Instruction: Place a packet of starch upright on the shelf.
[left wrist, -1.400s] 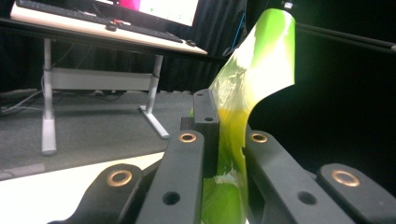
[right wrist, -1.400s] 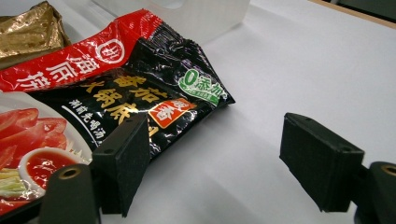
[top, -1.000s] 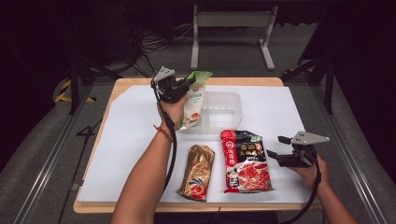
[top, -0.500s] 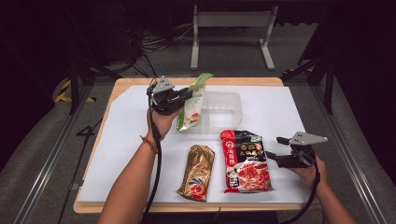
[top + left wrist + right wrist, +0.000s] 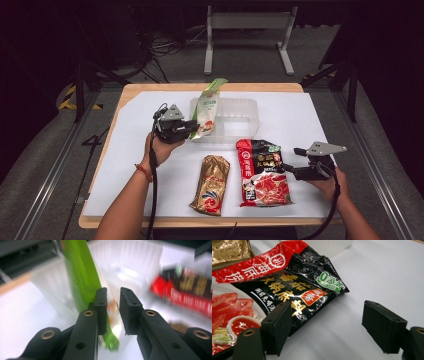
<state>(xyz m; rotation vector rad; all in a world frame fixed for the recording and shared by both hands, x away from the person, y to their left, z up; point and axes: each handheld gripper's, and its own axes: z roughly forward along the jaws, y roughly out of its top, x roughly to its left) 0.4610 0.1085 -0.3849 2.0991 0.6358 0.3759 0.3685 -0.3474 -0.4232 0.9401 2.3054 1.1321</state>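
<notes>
A green and white packet stands tilted against the left wall of a clear plastic container. My left gripper is at the packet's lower end, its jaws a narrow gap apart, and the packet's bottom edge shows in that gap. A red and black packet lies flat at the front. My right gripper stands wide open at its right edge, one jaw over the packet's rim, holding nothing.
A gold packet lies flat left of the red and black one. All rest on a white sheet over a wooden table. Black cables trail from both grippers along the forearms.
My left gripper has dropped down and left along the green packet to its lower end, while the packet stayed leaning at the container. The right gripper has barely moved.
</notes>
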